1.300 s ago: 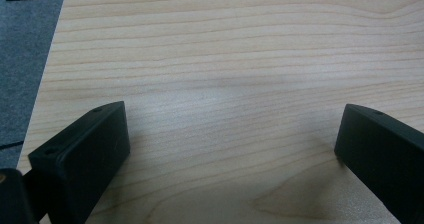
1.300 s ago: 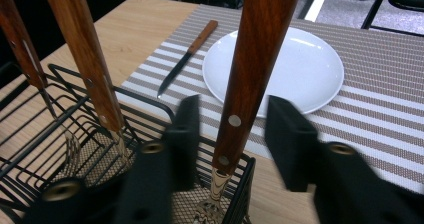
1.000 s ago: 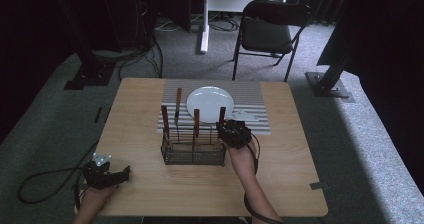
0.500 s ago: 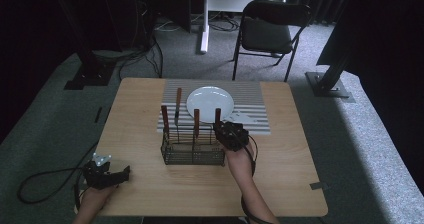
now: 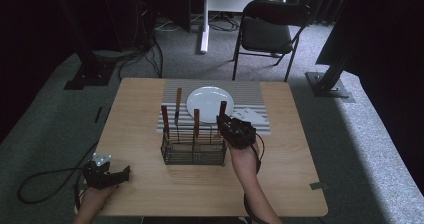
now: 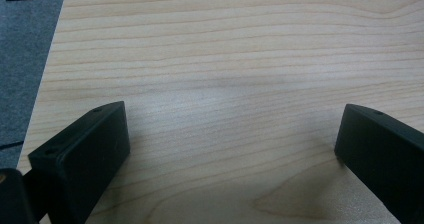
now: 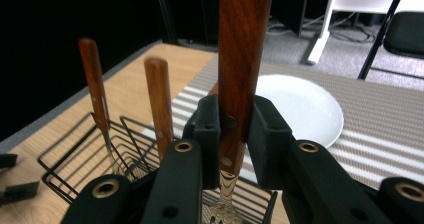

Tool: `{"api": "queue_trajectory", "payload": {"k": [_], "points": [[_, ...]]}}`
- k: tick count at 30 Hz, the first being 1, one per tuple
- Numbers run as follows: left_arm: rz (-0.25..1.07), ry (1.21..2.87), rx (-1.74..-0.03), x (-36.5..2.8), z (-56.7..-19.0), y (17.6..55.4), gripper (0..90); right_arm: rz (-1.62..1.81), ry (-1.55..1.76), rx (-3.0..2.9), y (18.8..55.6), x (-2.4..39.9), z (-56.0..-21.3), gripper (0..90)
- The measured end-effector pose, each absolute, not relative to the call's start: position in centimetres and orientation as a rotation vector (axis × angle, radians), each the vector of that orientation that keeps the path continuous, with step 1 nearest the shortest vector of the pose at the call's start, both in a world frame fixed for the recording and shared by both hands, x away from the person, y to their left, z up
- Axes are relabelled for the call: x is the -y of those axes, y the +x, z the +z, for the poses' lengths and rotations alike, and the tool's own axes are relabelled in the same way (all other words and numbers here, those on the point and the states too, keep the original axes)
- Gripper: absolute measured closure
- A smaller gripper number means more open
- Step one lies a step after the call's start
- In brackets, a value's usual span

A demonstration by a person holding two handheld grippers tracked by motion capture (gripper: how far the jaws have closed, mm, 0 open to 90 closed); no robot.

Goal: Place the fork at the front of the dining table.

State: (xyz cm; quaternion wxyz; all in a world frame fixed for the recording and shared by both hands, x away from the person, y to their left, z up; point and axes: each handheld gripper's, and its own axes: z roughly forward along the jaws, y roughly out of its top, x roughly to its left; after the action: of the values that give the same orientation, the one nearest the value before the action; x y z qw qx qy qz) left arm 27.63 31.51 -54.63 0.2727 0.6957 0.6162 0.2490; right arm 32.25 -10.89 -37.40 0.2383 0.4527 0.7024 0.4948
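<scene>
The right gripper (image 7: 231, 134) is clamped on the wooden handle of a fork (image 7: 243, 49); its two black jaws press the handle from both sides, and the fork stands upright with its metal tines pointing down over the black wire basket (image 7: 65, 156). In the high view this right gripper (image 5: 226, 126) sits at the right end of the basket (image 5: 193, 151), with the held handle (image 5: 222, 108) rising above it. Three other wooden-handled utensils stand in the basket: one (image 5: 165, 115) at the left, one (image 5: 178, 100) leaning toward the far side, and one (image 5: 196, 119) near the middle. Just beyond the basket lies a grey striped placemat (image 5: 250, 95) with a white plate (image 5: 207, 103) on it, to the far side of the wooden table (image 5: 285, 174).

The left gripper (image 5: 107, 175) rests at the near left corner of the table, well apart from the basket. In the left gripper view its jaws stand wide apart, with bare wood (image 6: 225, 74) between them and nothing held. A cable (image 5: 40, 181) trails from it off the left edge onto the grey floor. A black folding chair (image 5: 270, 31) stands beyond the far side of the table.
</scene>
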Motion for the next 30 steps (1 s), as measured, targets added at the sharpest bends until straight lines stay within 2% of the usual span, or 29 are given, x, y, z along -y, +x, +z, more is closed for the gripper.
{"api": "queue_trajectory", "payload": {"k": [14, 30], "points": [[0.67, 1.874, -1.657, -31.5, -54.6, 27.6, 0.9, 1.441, 1.201, -1.831, 31.2, 12.0, -33.8, 76.0], [0.67, 1.872, -1.658, -31.5, -54.6, 27.6, 0.8, 1.473, 1.202, -1.738, 32.9, 13.1, -30.7, 76.0]]}}
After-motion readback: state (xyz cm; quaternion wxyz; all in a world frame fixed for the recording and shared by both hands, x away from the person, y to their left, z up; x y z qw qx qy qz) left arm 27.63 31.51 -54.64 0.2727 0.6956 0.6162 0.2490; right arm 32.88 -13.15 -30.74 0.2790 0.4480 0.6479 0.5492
